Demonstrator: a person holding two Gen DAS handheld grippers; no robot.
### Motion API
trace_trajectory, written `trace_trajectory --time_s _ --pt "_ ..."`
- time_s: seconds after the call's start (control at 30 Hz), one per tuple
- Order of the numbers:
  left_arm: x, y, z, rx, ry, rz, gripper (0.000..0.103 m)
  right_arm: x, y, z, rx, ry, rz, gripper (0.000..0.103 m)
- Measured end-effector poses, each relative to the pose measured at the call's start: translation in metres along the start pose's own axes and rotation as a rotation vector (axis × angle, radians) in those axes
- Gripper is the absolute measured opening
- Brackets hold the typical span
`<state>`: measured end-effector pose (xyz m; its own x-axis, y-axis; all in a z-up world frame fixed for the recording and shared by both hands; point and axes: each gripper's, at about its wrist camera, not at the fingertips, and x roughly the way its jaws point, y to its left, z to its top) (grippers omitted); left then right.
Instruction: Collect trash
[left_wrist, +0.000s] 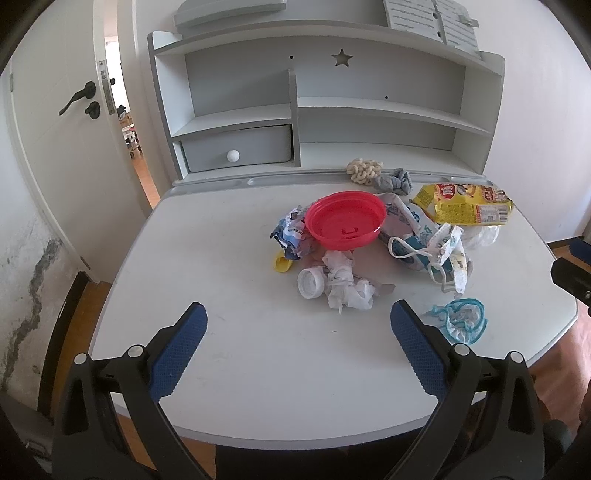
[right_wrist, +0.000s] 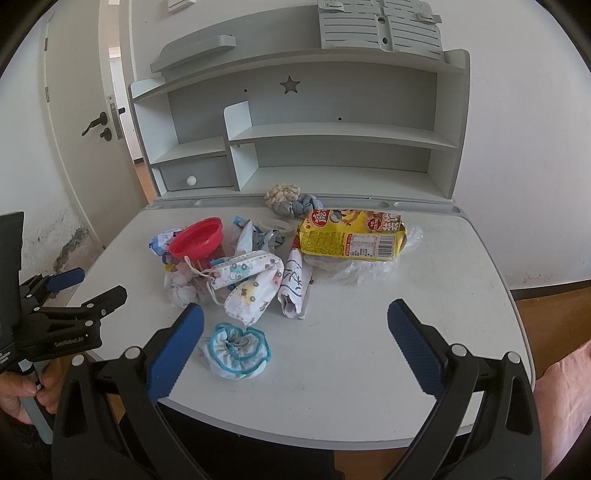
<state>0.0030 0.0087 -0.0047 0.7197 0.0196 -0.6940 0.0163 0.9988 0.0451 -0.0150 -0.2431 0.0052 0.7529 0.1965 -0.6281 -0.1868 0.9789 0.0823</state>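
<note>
Both claws — left claw (left_wrist: 298, 314) and right claw (right_wrist: 295, 312) — are held spread and empty above the near counter (left_wrist: 229, 240). The trash (left_wrist: 347, 284) is heaped mid-counter, seemingly around a red bowl (left_wrist: 345, 223).

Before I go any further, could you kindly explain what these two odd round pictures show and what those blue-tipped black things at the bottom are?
There is no robot here: a person holds a hand-operated gripper in each hand, and each carries a wide-angle camera looking along its two fingers. One picture is from the left gripper, the other from the right gripper; the blue pads are their fingertips. Both are open and hold nothing.

Both look at a pale desk with shelves behind it. On it lies a heap of rubbish: a red bowl, crumpled paper, a white cap, a small yellow cap, a yellow snack packet, printed face masks and a blue-edged frilly cloth. In the right view, the person's hand grips the left tool's handle.
</note>
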Motion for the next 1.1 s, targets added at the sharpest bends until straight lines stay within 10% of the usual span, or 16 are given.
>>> trace_trajectory --time_s 0.7,0.93,1.1 --pt "0.112 0.043 0.05 0.079 0.113 -0.094 0.094 0.044 0.002 -0.006 -0.053 0.071 0.108 0.096" --pt "0.14 0.046 0.061 0.111 0.154 -0.177 0.024 0.075 0.02 0.008 -0.083 0.137 0.172 0.096" --pt "0.124 0.059 0.064 0.094 0.108 -0.188 0.016 0.098 0.051 0.039 -0.16 0.168 0.227 0.096"
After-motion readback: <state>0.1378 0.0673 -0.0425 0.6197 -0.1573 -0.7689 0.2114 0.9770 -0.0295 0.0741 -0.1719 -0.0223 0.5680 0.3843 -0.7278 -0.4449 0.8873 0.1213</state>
